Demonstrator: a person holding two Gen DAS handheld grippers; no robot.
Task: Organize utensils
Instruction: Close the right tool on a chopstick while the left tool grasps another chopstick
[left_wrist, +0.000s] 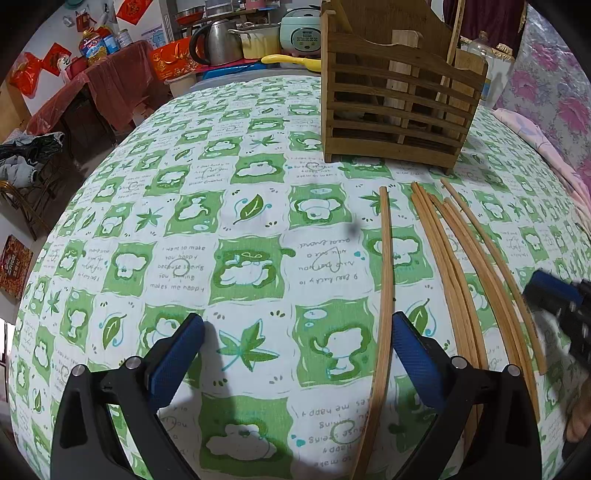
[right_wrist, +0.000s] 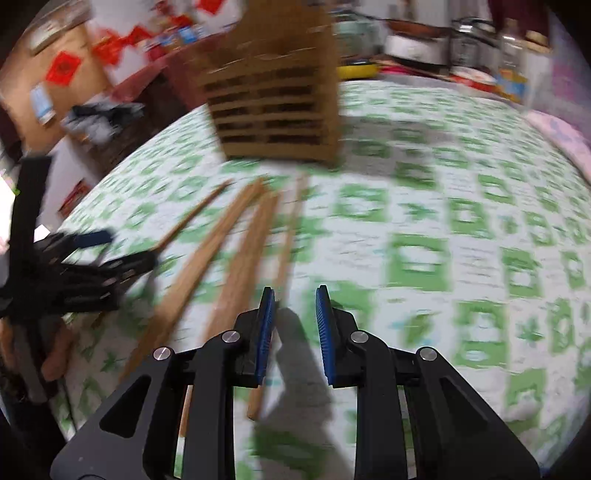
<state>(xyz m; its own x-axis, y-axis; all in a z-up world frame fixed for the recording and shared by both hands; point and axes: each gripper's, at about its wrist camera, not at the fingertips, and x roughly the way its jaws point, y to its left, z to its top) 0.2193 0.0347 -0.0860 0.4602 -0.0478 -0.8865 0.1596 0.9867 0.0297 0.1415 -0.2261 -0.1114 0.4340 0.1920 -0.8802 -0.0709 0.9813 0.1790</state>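
The left gripper hovers released over the table, its blue pads wide apart with only the green-and-white patterned cloth between them. Just inside its right pad lies a single chopstick: long, slim, light-brown bamboo, running from 6 o'clock up toward 12. To its right, at about 3 o'clock, a loose bundle of chopsticks of the same bamboo fans out side by side, tips pointing at the holder. The slatted wooden utensil holder stands upright at 1 o'clock, beyond the tips. In the blurred right wrist view, the right gripper has its jaws narrowed but parted, nothing between the pads; one chopstick lies just beside its left pad, at 11 o'clock.
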